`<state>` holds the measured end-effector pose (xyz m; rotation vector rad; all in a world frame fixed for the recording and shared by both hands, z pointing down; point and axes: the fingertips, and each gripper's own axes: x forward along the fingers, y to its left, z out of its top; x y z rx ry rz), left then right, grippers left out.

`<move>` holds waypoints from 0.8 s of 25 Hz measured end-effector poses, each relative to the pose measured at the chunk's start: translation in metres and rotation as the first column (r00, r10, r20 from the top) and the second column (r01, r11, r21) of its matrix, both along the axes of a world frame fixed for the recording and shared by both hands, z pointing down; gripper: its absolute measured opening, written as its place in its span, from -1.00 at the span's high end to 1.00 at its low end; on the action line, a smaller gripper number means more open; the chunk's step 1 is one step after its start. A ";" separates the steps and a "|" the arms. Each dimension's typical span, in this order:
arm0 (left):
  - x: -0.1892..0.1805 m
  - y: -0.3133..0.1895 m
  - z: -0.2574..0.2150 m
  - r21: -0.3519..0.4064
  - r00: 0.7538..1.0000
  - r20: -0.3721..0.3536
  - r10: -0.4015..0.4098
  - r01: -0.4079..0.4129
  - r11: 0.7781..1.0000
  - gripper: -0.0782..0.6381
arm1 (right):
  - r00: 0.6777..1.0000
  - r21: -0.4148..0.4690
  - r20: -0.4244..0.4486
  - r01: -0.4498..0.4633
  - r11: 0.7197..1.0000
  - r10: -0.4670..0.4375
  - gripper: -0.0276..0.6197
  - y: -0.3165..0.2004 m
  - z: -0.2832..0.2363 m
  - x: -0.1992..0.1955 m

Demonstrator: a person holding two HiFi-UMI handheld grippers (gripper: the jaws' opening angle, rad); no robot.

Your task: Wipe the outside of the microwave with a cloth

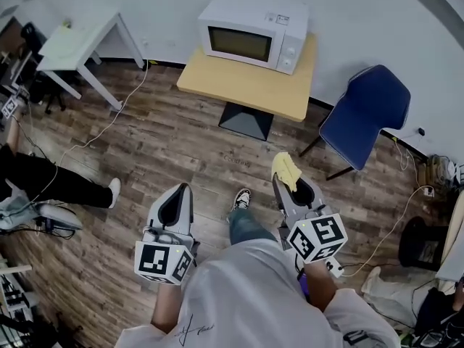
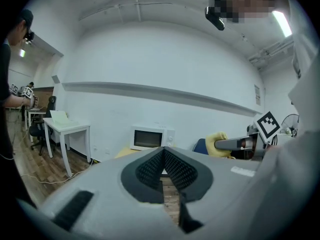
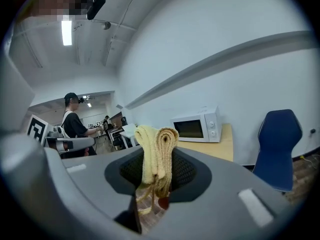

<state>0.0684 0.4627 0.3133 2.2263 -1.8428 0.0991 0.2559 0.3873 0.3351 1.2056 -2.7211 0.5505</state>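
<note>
Approach stage: right gripper [image 1: 291, 185] pinches the yellow cloth [image 1: 286, 170], left gripper [image 1: 181, 193] is closed and empty; next, carry the cloth to the distant microwave [image 1: 252, 32]

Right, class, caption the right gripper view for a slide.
Right hand-held gripper shut on a yellow cloth, microwave on table beyond.

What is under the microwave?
The microwave stands on a light wooden table with a dark base. The tabletop directly beneath it is covered, so anything there cannot be seen.
</note>
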 end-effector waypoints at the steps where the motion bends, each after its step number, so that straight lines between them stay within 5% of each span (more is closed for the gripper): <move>1: -0.002 -0.015 0.001 -0.005 1.000 -0.003 0.007 -0.007 1.000 0.80 | 1.000 -0.006 0.000 -0.003 1.000 0.003 0.54 -0.014 0.002 -0.003; 9: -0.017 -0.131 0.007 -0.024 0.998 0.003 0.063 -0.063 0.998 0.80 | 0.999 -0.036 -0.019 -0.038 0.999 0.037 0.54 -0.115 0.011 -0.017; 20: -0.042 -0.222 0.042 -0.100 0.995 -0.064 0.079 -0.085 0.991 0.80 | 0.979 -0.062 -0.197 -0.067 0.996 0.053 0.53 -0.195 0.039 -0.039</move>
